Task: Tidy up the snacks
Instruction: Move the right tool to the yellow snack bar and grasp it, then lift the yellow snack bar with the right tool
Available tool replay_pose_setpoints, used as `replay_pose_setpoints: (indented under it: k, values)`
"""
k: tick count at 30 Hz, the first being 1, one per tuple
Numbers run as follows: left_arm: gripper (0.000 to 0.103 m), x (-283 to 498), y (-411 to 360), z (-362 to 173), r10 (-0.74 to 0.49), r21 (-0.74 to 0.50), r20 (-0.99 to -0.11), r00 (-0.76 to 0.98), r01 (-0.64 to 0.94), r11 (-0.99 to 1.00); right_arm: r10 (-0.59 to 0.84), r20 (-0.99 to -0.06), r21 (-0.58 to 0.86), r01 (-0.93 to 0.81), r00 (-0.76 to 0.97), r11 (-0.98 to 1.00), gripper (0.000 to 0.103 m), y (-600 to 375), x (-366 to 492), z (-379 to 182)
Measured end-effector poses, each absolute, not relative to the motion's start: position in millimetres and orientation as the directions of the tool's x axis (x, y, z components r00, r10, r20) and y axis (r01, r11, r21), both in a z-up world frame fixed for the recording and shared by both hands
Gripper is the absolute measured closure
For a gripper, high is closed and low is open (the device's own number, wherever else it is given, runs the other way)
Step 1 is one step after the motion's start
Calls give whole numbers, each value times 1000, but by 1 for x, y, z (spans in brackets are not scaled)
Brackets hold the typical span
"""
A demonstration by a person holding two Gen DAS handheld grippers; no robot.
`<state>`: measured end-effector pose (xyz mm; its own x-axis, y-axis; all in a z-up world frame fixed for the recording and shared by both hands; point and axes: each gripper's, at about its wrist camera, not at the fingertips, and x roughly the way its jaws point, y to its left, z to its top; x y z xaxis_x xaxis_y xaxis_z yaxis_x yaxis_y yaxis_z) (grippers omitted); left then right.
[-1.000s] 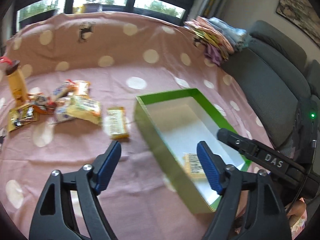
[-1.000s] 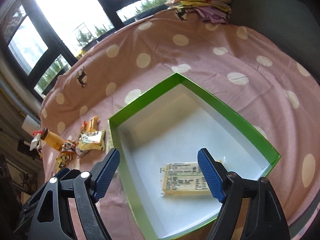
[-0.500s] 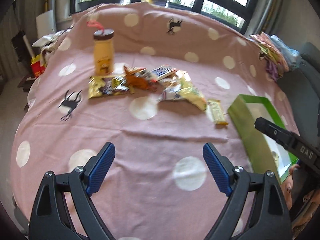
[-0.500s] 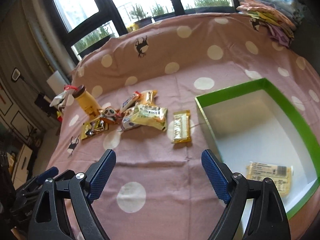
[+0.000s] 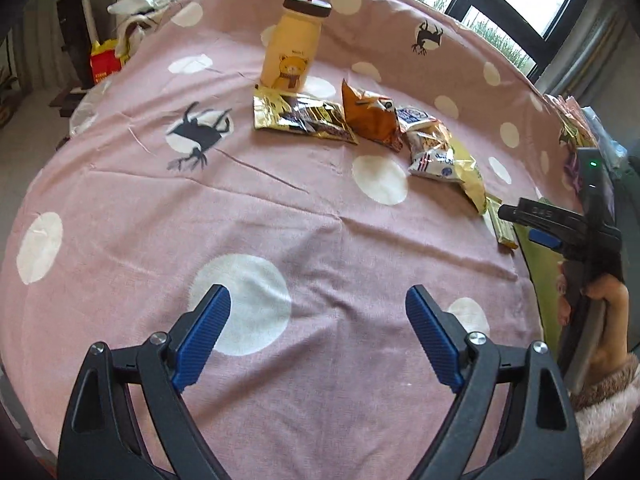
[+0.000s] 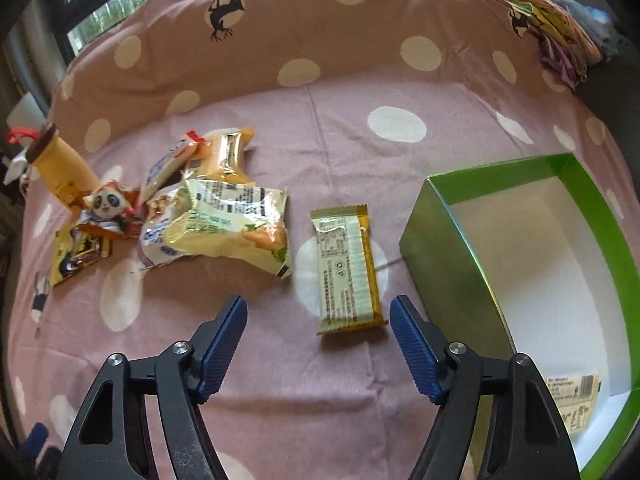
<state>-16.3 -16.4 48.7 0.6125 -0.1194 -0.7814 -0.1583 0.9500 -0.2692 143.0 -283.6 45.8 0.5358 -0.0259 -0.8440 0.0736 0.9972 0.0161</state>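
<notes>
Pickup time, by the look of it: the right tool [image 6: 318, 344] hangs just short of the yellow snack bar [image 6: 347, 270], jaws closing with only cloth between them, nothing gripped yet. That bar lies flat on the spotted pink cloth [image 6: 352, 92] over the counter, just beside the green box [image 6: 444, 276], between it and the heap of packets. The left tool [image 5: 316, 340] is spread wide and empty over bare cloth, well apart from the snacks.

My guess for the next move: drop the right tool a little further forward so the pads straddle the bar's narrow width, pinch, lift, carry it over the box wall.

The count: one bar already in the box [image 6: 572, 400], down in the near corner. One bar waiting alone. In the heap, five or so packets, overlapping, so hard to call exactly; the big pale one [image 6: 236, 226] sits nearest. One yellow bear bottle [image 5: 291, 50] stands upright behind them.
</notes>
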Motion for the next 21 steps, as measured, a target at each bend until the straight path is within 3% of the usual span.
replay_pose_setpoints:
  k: [2, 7, 10, 12, 21]
  values:
    - [13, -18, -18, 52, -104, -251, -775, 623, -152, 956, -79, -851, -34, 97, 519, 995, 37, -282, 153, 39]
    - [13, -20, -17, 53, -123, -258, -767, 630, -128, 958, -128, -876, -97, 91, 465, 991, 41, -280, 166, 22]
    - [13, -22, -19, 55, -113, -248, -763, 637, -126, 960, -88, -886, -42, 109, 455, 993, 46, -288, 168, 14]
    - [13, -23, -19, 56, -116, -247, -758, 642, -118, 962, -69, -884, -14, 121, 463, 993, 67, -294, 165, 17]
    - [15, -25, -20, 57, -124, -261, -751, 649, -119, 958, 139, -853, 143, -31, 503, 989, 67, -282, 97, 46]
